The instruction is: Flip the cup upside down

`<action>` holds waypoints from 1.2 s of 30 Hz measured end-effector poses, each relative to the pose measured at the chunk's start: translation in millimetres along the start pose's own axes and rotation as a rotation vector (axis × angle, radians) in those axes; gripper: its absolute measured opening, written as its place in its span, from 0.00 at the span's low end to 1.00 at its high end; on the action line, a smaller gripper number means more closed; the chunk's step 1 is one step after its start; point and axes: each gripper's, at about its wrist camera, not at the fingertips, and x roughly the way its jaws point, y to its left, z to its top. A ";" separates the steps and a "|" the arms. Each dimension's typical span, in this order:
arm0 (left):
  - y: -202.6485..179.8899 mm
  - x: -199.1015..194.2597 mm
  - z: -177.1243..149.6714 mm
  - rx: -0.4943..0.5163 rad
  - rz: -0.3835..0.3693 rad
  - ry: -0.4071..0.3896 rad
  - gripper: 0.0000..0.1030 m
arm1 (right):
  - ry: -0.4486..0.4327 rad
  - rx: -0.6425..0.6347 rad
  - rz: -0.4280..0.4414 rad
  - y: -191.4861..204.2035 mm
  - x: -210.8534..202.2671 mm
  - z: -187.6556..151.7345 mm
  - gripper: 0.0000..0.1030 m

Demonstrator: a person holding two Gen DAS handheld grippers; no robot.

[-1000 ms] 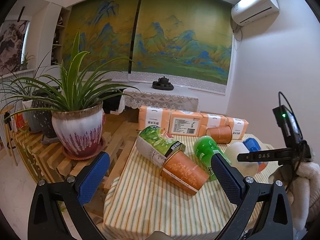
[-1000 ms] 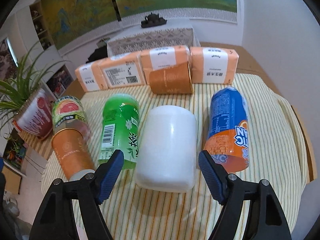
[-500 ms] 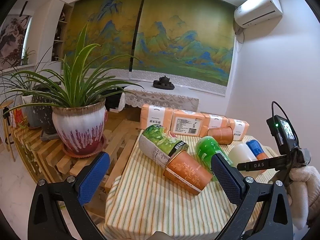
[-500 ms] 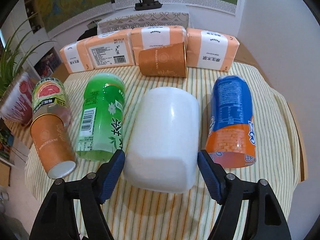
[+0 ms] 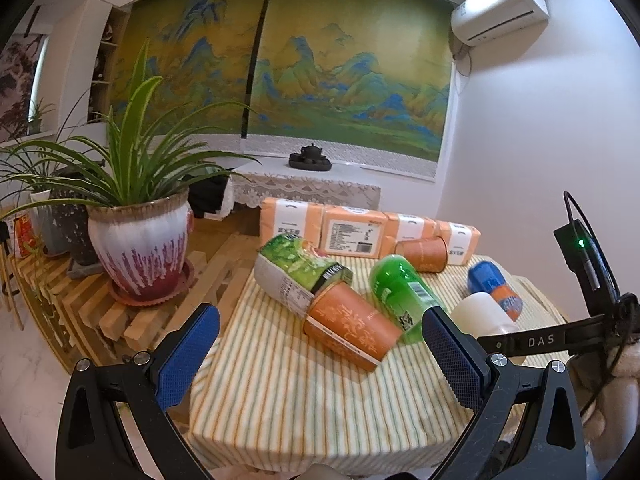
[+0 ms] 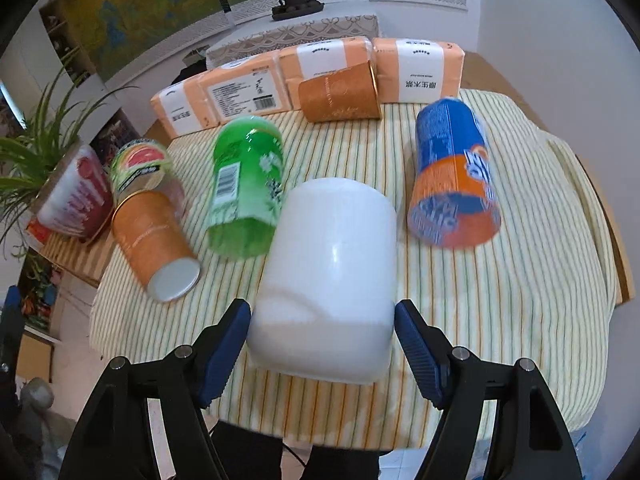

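Observation:
A white cup [image 6: 328, 276] lies on its side on the striped tablecloth [image 6: 500, 300], its base end toward me. My right gripper [image 6: 322, 344] is open, its blue pads [image 6: 226, 344] on either side of the cup's near end, close to it but apart. The cup also shows in the left wrist view [image 5: 482, 312], partly hidden behind my left finger. My left gripper [image 5: 316, 354] is open and empty, held back above the table's near left edge.
Lying on the cloth are a green bottle [image 6: 246, 184], an orange paper cup [image 6: 154, 236], a grapefruit-label can [image 6: 138, 168], a blue-orange can [image 6: 454, 176] and a second orange cup [image 6: 340, 98]. Orange tissue packs [image 6: 260, 92] line the far edge. A potted plant [image 5: 140, 240] stands left.
My right gripper has moved forward and down, so the white cup's near end now sits between its pads. My left gripper has drawn back and risen a little.

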 end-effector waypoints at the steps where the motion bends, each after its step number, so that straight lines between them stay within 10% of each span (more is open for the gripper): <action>1: -1.8 0.0 -1.4 0.003 -0.002 0.003 0.99 | -0.001 -0.001 -0.001 1.1 -0.4 -3.1 0.69; 26: -65.7 -9.3 -29.8 0.063 -0.061 0.039 0.99 | -0.296 0.021 0.072 -20.9 -72.1 -53.5 0.70; 36: -127.1 13.6 -52.9 0.096 -0.156 0.133 0.99 | -0.512 0.068 -0.083 -61.2 -115.5 -101.8 0.73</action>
